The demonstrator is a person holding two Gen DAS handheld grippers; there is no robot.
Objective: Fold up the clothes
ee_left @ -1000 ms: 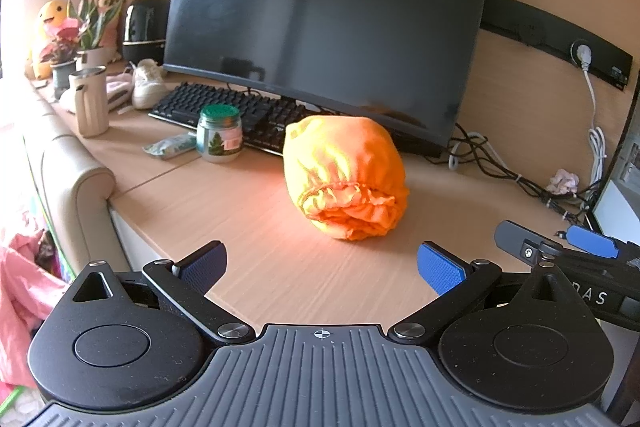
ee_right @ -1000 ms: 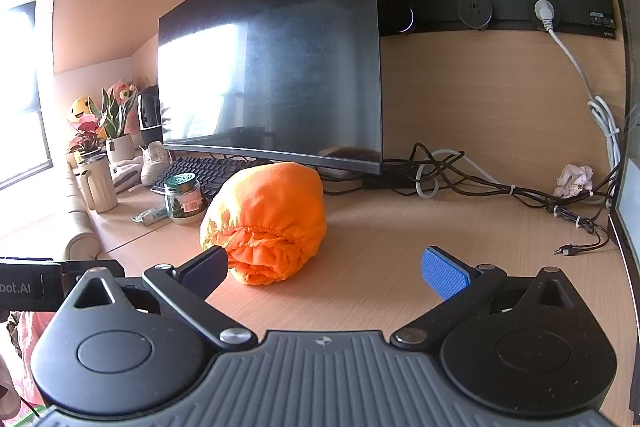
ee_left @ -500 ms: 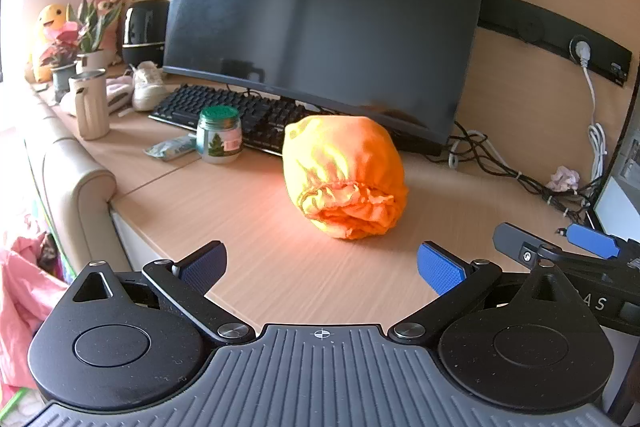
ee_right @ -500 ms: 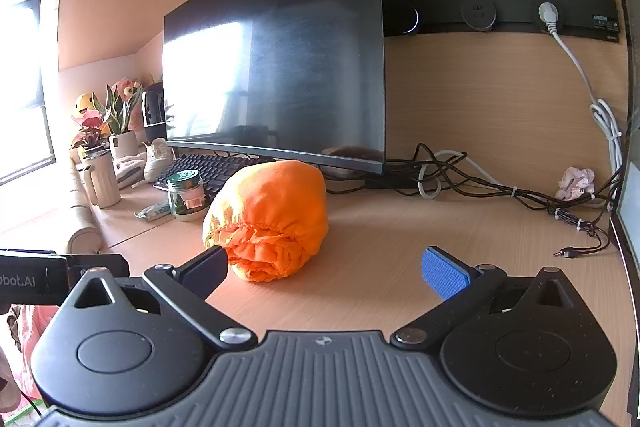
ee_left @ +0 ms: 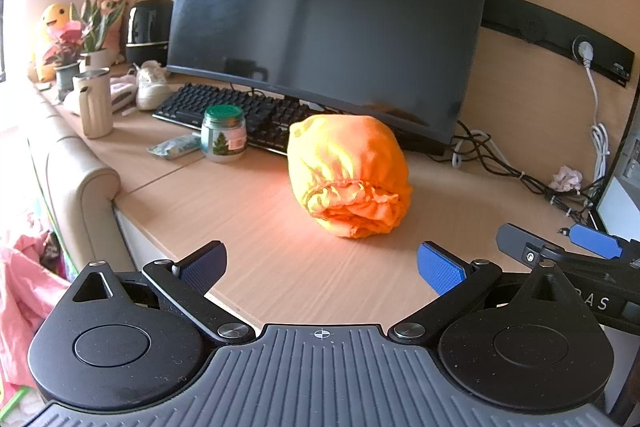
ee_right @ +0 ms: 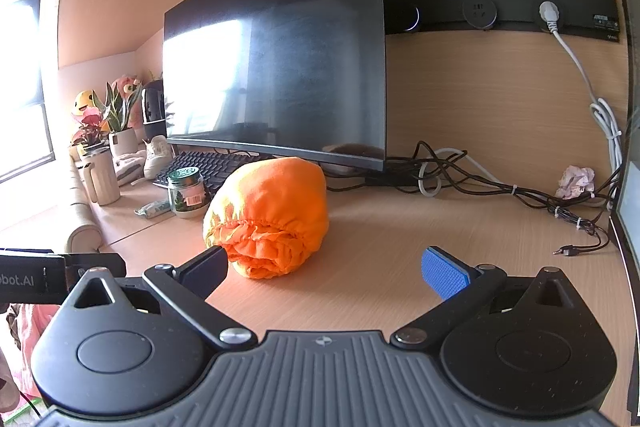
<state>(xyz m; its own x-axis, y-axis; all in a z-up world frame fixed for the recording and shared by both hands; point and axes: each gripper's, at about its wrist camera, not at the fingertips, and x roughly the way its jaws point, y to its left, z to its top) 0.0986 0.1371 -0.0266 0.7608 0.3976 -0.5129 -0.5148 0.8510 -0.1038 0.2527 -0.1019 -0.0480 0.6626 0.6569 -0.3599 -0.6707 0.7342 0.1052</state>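
Observation:
An orange garment [ee_left: 349, 175] lies balled up on the wooden desk [ee_left: 224, 211], its elastic hem bunched toward me. The right wrist view shows the same orange bundle [ee_right: 272, 215] in front of the monitor. My left gripper [ee_left: 320, 269] is open and empty, hovering short of the bundle near the desk's front edge. My right gripper [ee_right: 326, 269] is open too, nothing between its blue pads, with the bundle just beyond its left finger. From the left wrist view, the right gripper's finger [ee_left: 592, 241] shows at the right edge.
A large dark monitor [ee_left: 328, 27] and black keyboard [ee_left: 236, 113] stand behind the bundle. A green-lidded jar [ee_left: 223, 133], a beige mug [ee_left: 95, 103], plants and a shoe sit at left. Tangled cables [ee_right: 500, 183] lie at back right. Pink cloth [ee_left: 24, 291] hangs below the desk's left edge.
Both grippers have crept slightly closer to the orange bundle and stay open. The bundle has not moved.

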